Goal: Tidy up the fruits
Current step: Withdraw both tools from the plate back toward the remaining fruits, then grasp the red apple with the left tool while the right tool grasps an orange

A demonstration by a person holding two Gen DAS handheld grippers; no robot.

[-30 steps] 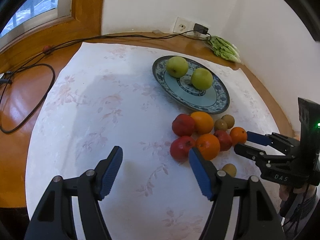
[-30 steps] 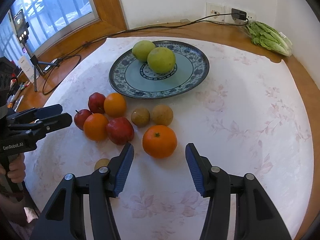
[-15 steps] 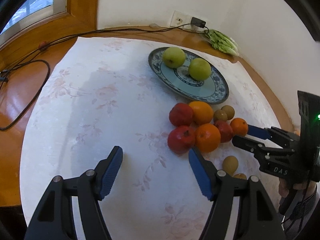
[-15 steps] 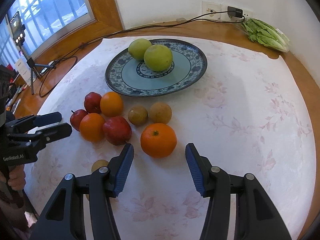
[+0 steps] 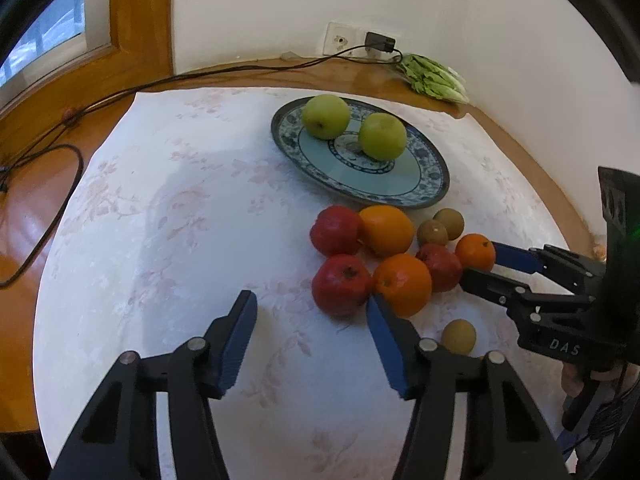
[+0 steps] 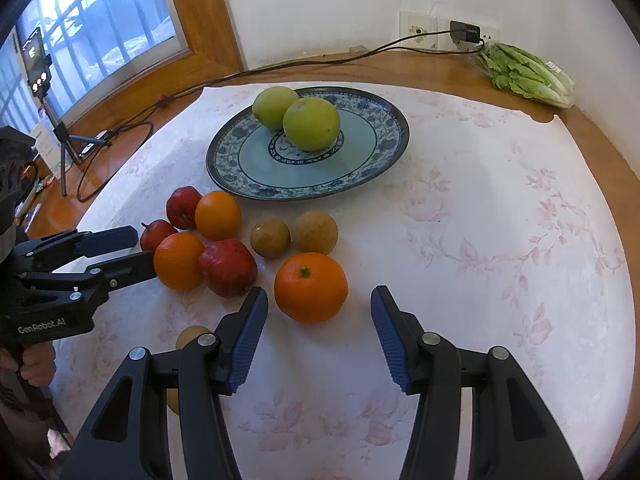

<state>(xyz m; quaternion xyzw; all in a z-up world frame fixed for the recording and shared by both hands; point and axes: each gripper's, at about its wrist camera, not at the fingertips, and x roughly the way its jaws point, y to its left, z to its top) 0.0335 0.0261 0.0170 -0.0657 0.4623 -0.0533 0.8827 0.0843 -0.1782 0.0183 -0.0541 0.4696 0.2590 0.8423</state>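
Note:
A blue patterned plate [image 6: 372, 168] [image 5: 428, 184] holds two green apples [image 6: 311, 123] [image 5: 382, 136]. In front of it lies a cluster of red apples [image 5: 341, 284], oranges [image 5: 403, 283] and small brown fruits [image 6: 270, 237]. My right gripper [image 6: 319, 310] is open, its blue pads on either side of a lone orange [image 6: 310, 286], a little short of it. My left gripper [image 5: 311, 314] is open and empty, just in front of and to the left of the nearest red apple. Each gripper shows in the other's view [image 6: 134, 250] [image 5: 486, 266].
A black cable [image 5: 60, 152] runs over the wooden table from a wall socket charger [image 6: 464, 32]. A bag of green lettuce [image 6: 524, 74] lies at the back right. A phone on a tripod [image 6: 44, 92] stands by the window. A brown fruit [image 5: 458, 336] lies apart near my left gripper.
My left gripper has moved closer to the fruit cluster. My right gripper has edged forward toward the lone orange. Both stay open.

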